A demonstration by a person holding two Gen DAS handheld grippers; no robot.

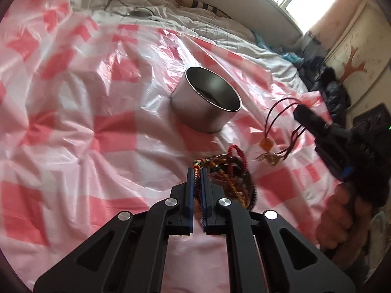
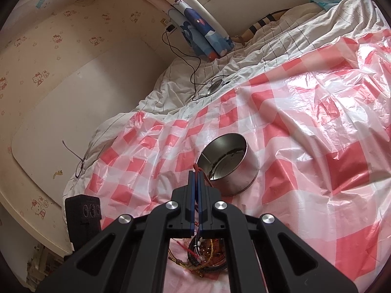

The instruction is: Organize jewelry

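A tangle of beaded jewelry [image 1: 227,171] lies on the pink checked sheet [image 1: 97,127], just in front of the open tin [image 1: 207,100]. The left gripper [image 1: 197,171] is closed on a multicoloured beaded strand [image 1: 196,168] from it. The right gripper [image 2: 196,174] is clamped on a red cord [image 1: 281,119], whose pendant [image 1: 266,144] seems to hang near the sheet. A hand [image 1: 339,217] holds that gripper.

Plastic sheet [image 1: 97,122] over the bed: pink-red and white check. Tin [image 1: 206,102] ahead of the jaws: plain silver metal. Jewelry pile [image 1: 227,171] at the left jaws: multicoloured beads, red, gold, dark. Cord [image 1: 281,119] in the right jaws: red. Quilt [image 2: 281,48] beyond: white with thin dark grid.
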